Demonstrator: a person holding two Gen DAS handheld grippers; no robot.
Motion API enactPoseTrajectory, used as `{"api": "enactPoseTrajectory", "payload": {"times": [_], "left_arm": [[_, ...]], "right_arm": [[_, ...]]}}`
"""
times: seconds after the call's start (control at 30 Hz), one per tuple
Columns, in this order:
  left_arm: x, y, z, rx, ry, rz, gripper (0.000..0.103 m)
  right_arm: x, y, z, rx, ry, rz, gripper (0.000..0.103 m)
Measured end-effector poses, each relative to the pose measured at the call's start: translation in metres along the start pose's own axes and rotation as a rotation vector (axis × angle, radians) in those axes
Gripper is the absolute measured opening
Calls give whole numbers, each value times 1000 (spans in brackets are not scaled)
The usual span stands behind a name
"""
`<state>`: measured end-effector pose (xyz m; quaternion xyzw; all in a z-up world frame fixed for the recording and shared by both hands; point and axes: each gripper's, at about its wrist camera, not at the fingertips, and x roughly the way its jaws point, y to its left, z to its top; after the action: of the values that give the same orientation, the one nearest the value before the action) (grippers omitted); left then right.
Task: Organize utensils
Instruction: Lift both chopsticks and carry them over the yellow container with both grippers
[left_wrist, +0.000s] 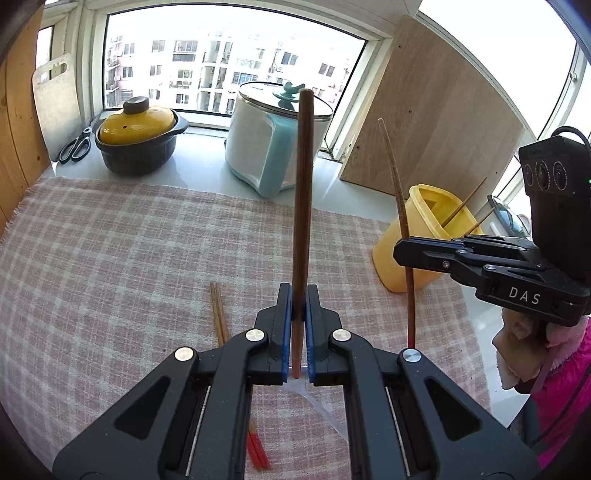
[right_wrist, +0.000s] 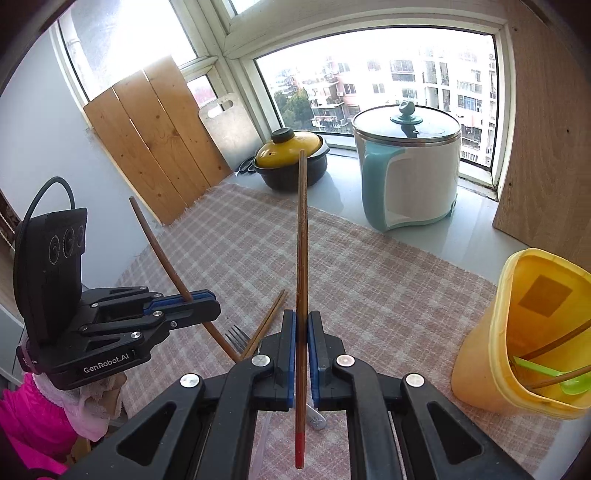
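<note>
my left gripper (left_wrist: 299, 325) is clamped on a dark brown chopstick (left_wrist: 302, 192), held upright over the checked cloth (left_wrist: 110, 240). my right gripper (right_wrist: 302, 354) pinches a red-tipped chopstick (right_wrist: 301, 258). loose chopstick pair (left_wrist: 218, 314) on the cloth, yellow holder (right_wrist: 517, 332) beyond.

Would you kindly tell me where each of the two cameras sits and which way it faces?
Left wrist: on the left gripper, looking along its fingers toward the window; it clamps a chopstick; the right gripper enters from the right.
Right wrist: on the right gripper, facing the window corner; it clamps a red-tipped chopstick; the left gripper and a pink sleeve show left.
Shared: yellow holder, white pot, checked cloth.
</note>
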<state>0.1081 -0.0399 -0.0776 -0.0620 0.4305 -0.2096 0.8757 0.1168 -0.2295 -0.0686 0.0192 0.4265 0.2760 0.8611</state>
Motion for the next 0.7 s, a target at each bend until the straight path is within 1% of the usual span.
{"api": "enactPoseTrajectory", "payload": {"times": [0.33,0.53,0.7], "left_arm": [[-2,-47,37,102,-56,-76,4],[2,-70,55,140,-79,-119,4],[7,-84,70,150,-90,-153,4]], "right_arm": [[-56,-35,12,37,-105,-87,4],[-84,-59,14,81,-154,-137,4],[-102,-73,17,108,-194,-162,4]]}}
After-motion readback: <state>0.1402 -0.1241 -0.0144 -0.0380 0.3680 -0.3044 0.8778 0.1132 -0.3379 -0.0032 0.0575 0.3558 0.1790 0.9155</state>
